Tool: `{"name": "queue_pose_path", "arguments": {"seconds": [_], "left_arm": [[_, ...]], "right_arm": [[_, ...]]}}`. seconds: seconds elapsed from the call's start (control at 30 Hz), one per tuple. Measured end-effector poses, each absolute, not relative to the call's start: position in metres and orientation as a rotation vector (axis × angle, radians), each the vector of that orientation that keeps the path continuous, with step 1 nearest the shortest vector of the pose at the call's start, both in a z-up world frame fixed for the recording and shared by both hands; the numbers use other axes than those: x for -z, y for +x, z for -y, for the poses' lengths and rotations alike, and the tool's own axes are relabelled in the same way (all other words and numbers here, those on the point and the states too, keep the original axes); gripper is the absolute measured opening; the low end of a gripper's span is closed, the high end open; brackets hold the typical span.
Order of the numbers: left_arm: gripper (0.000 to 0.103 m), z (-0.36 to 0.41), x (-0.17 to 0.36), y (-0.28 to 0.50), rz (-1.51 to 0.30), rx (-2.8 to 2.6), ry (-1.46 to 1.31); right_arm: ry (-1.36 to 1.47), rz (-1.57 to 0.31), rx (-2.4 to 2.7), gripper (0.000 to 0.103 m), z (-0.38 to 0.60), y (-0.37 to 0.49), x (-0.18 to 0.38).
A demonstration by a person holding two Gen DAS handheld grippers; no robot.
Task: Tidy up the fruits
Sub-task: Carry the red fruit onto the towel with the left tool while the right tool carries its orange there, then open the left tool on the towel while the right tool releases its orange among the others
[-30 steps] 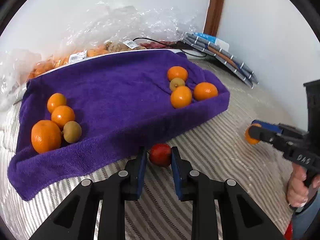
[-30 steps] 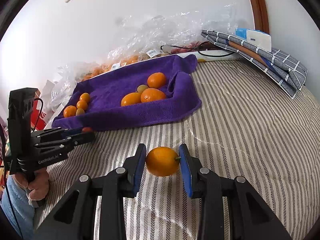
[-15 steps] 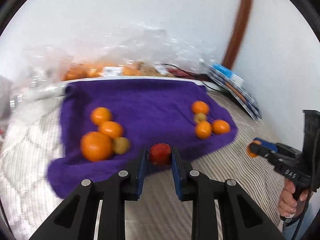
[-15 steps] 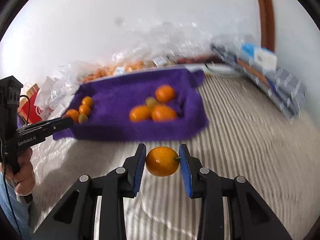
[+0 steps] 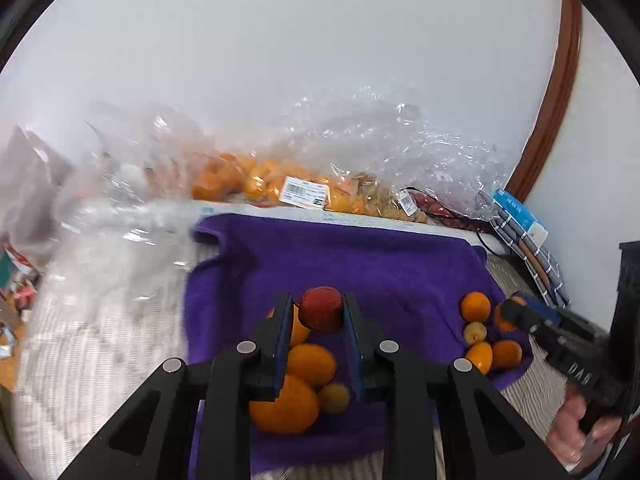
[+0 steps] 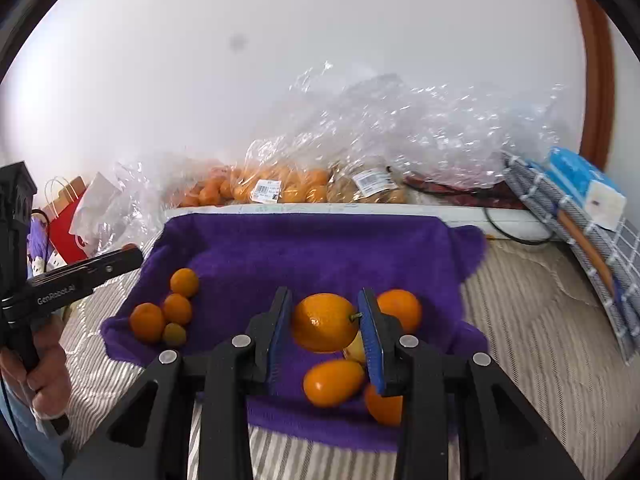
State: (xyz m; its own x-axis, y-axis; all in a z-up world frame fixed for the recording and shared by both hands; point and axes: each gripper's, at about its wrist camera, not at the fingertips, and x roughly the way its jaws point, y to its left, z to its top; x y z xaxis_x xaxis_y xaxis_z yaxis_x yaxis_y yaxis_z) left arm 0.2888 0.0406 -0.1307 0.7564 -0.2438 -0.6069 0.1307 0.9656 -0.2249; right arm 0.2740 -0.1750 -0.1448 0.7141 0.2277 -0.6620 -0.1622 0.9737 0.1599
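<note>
My left gripper (image 5: 316,316) is shut on a small red fruit (image 5: 322,309) and holds it above the left fruit group on the purple towel (image 5: 360,256). That group, oranges (image 5: 285,404) and a greenish fruit (image 5: 334,398), lies right below it. My right gripper (image 6: 325,320) is shut on an orange (image 6: 324,322) above the right fruit group (image 6: 334,383) on the towel (image 6: 304,248). The left group (image 6: 164,314) shows at the towel's left end. The right gripper (image 5: 516,312) also shows in the left wrist view.
Clear plastic bags of oranges (image 6: 276,188) lie behind the towel along the white wall. Folded checked cloth with a blue box (image 6: 580,196) sits at the right. A red paper bag (image 6: 68,220) stands at the left. The striped bedding (image 6: 532,320) surrounds the towel.
Both grippers have moved forward from over the striped bedding to above the towel, each still holding its fruit. The left one now hovers over the left group, the right over the right group.
</note>
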Motion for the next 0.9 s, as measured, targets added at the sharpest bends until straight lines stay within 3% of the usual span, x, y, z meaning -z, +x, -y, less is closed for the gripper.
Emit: {"name": "queue_pose_path", "arguments": {"seconds": [0.3,0.6,0.83,0.9], "left_arm": [[0.023,-0.018,0.165,0.291,-0.777,0.317,-0.115],[0.023,-0.019,0.165,0.285,-0.746,0.31,-0.086],[0.049,-0.026,0.148,0.273,-0.709,0.241,-0.072],[0.05,-0.026,0.134,0.263,-0.727,0.18,-0.053]], "right_arm": [[0.048,-0.807,-0.25,0.034,0.166,0.284,0.183],[0.023,-0.81,-0.242,0.034,0.164,0.279,0.189],[0.075,-0.792,-0.174,0.042,0.176,0.267,0.175],[0.099,-0.791,-0.143,0.044,0.181,0.256,0.162]]}}
